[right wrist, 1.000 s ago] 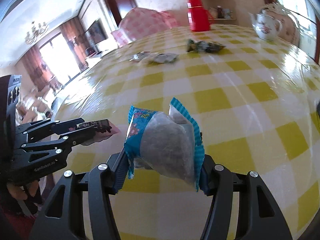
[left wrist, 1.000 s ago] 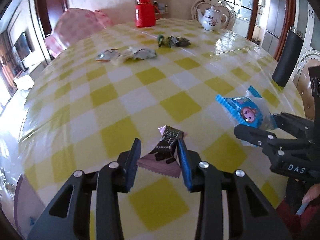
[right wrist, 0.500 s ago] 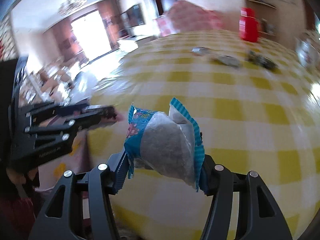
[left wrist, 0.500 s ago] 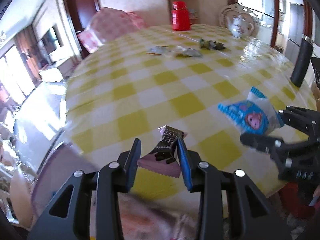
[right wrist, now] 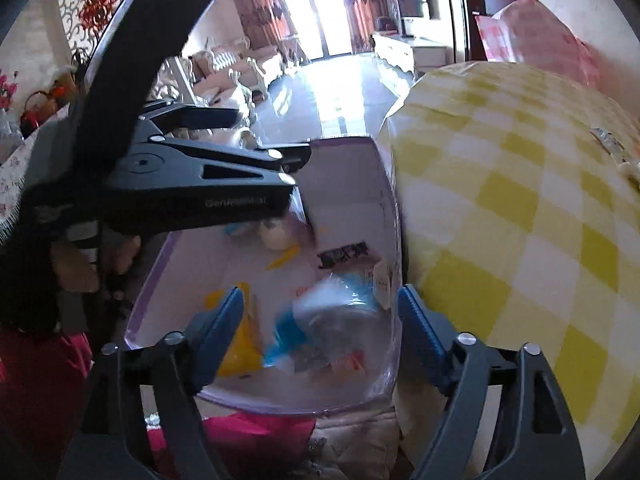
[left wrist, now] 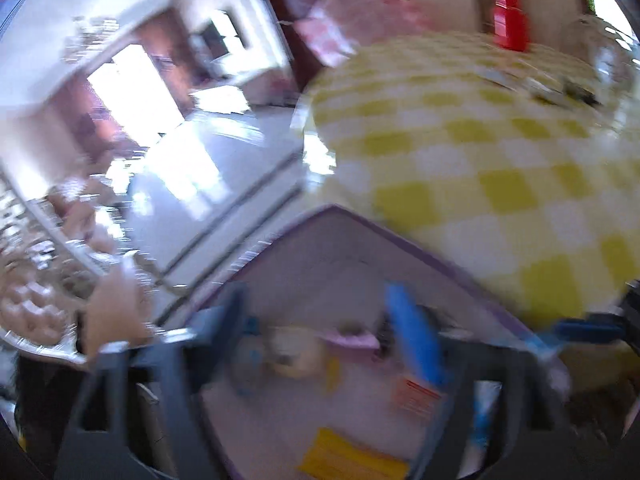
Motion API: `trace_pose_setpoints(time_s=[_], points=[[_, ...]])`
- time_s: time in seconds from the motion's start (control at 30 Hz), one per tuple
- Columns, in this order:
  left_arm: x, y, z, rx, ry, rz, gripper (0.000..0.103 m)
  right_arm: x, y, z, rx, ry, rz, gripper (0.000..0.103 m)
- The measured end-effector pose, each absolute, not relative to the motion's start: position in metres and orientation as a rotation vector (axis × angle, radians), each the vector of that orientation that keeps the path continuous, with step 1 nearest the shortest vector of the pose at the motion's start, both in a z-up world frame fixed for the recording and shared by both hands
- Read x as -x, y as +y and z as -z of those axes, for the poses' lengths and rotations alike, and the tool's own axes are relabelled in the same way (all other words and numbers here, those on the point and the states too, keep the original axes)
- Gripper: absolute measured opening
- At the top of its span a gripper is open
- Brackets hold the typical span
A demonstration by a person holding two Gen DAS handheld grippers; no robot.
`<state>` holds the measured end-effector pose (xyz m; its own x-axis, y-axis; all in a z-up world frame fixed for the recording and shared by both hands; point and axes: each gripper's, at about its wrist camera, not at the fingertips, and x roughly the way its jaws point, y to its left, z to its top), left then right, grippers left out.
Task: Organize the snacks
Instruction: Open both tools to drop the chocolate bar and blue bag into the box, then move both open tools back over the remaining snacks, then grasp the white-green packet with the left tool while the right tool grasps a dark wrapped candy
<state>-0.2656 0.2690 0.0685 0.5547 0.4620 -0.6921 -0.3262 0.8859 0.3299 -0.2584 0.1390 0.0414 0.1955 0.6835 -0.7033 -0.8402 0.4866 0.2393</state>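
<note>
Now both jaws have just opened, empty, over the clear bin [right wrist: 394, 240] beside the table [right wrist: 520, 208].

Snacks [right wrist: 332, 320] in bin [right wrist: 384, 184] beside table [right wrist: 520, 200]

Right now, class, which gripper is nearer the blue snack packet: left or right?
Right. The right gripper, jaws just opened, has the blue snack packet loose between its fingers over the bin. The left gripper, jaws also just opened and empty, hangs over the bin's far end.
</note>
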Motion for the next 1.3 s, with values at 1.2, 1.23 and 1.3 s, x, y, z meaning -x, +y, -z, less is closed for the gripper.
trace_pose_setpoints(time_s=[1.2, 1.23, 1.3], points=[[-0.112, 0.022, -0.019, 0.365, 0.749, -0.101, 0.101, -0.172, -0.207, 0.0, -0.072, 0.918, -0.072, 0.085], [-0.112, 0.026, -0.018, 0.385, 0.75, -0.113, 0.101, -0.183, -0.203, 0.001, -0.053, 0.929, -0.073, 0.085], [-0.111, 0.034, -0.018, 0.436, 0.748, -0.123, 0.101, -0.203, -0.196, 0.004, -0.011, 0.94, -0.076, 0.083]])
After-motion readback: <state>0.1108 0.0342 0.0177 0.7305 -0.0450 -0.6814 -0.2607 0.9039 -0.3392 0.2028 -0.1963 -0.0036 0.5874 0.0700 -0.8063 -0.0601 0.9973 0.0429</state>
